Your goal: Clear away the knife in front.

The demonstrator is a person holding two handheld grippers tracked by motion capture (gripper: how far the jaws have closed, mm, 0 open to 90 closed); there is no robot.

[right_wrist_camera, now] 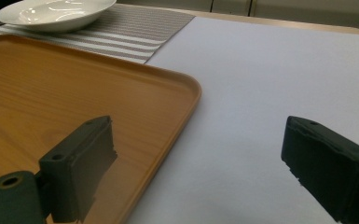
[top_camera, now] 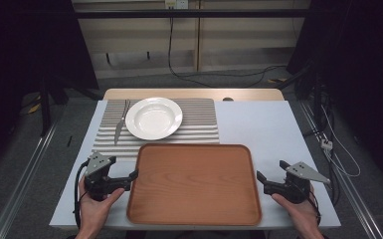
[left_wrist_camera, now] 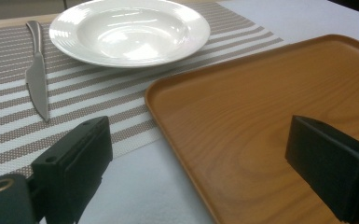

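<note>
Two claws flank a wooden tray [top_camera: 195,184] on the white-covered desk [top_camera: 258,122], one per hand. Left claw [top_camera: 133,175] sits at the tray's left edge, jaws spread wide and holding nothing; in the left gripper view one jaw hangs over the tray's surface, the other over the desk cover beside the rim, so the left rim runs between them. Contact with the rim: cannot tell. Right claw [top_camera: 269,174] is at the tray's right edge, also wide open and empty; in the right gripper view one jaw is over the tray's near right part, the other over bare desk cover. Left hand [top_camera: 95,206] and right hand [top_camera: 299,211] grip the tools from the bottom edge.

Tray is empty, lying flat at the near centre of the desk. Behind it, a striped placemat [top_camera: 199,124] carries a white deep plate [top_camera: 154,118], empty. Knife [top_camera: 119,127] lies on the mat just left of the plate, blade toward the near side; a fork [top_camera: 126,105] seems to lie by it, hard to tell. No readable writing, labels or brands on anything.
</note>
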